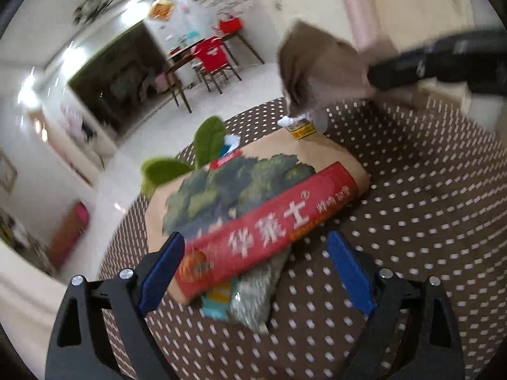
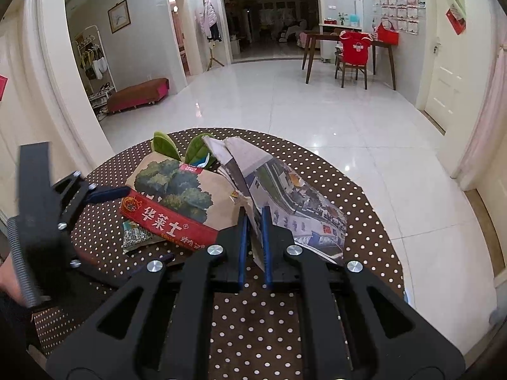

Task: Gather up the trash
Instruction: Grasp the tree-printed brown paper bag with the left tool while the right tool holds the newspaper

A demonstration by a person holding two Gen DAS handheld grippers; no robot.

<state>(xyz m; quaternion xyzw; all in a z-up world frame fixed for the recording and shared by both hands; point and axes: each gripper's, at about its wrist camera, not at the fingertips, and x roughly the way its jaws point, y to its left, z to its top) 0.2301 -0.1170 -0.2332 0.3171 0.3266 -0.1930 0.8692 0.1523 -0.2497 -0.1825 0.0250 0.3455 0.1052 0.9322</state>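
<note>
Left wrist view first: the left gripper (image 1: 256,272) has its blue pads spread wide, nothing pinched; between and just past them lies the near end of a brown paper bag (image 1: 253,202) with a red band of Chinese characters and a printed tree; the pads stand either side of it, and whether the left one touches it I cannot tell; under the bag's near corner pokes a speckled plastic wrapper (image 1: 253,297) with a scrap of teal and orange packaging beside it; all of it rests on a round table in a brown cloth with white dots (image 1: 412,221); beyond the bag, two green leaves (image 1: 207,141) stick up at the far edge of the pile; further right, blurred, a sheet of paper (image 1: 317,69) hangs in the air from the right gripper's dark body.

Right wrist view now: the right gripper (image 2: 254,234) is pressed together, pinching the lower edge of a folded newspaper (image 2: 285,196) that stands up off the cloth, leaning over the bag's right side; to the left the other tool hovers at the bag's near corner, a hand (image 2: 9,278) behind it at the frame edge; past the table, white floor tiles, then a wooden dining table with a chair draped in red (image 2: 353,50) far back.
</note>
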